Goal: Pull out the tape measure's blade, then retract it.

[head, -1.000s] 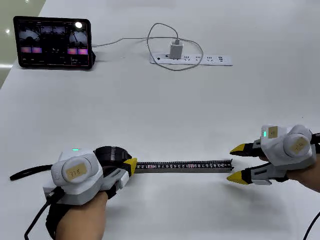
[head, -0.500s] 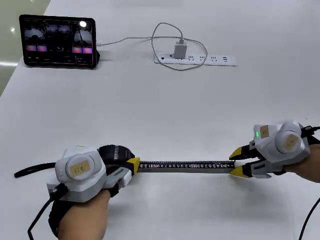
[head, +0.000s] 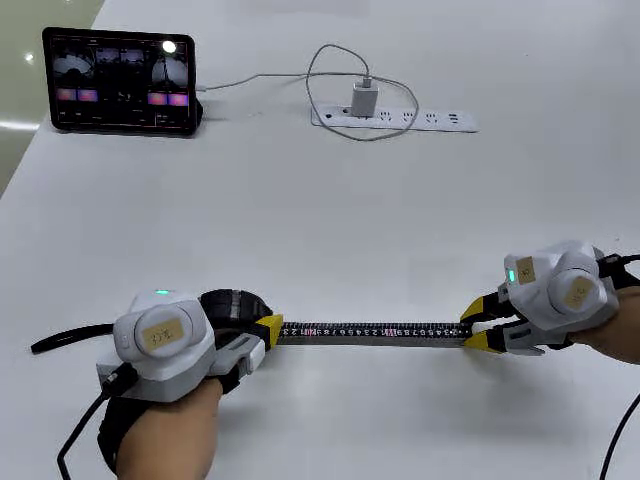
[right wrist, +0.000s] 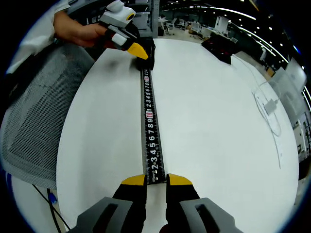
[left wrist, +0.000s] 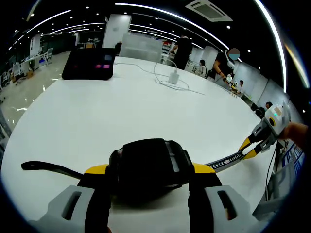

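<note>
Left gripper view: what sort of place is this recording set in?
Likely a large open-plan office or lab: ceiling strip lights, a long white table, people standing beyond it.

Bright even overhead light, soft shadows on the white table (head: 400,230), fisheye bending at edges

On the table (head: 330,230) I count one tape measure (head: 232,308), one tablet (head: 120,82), one power strip (head: 430,119) and one charger (head: 364,100) — plus two grippers in my feeds, the left gripper (head: 262,322) and the right gripper (head: 472,326).
</note>
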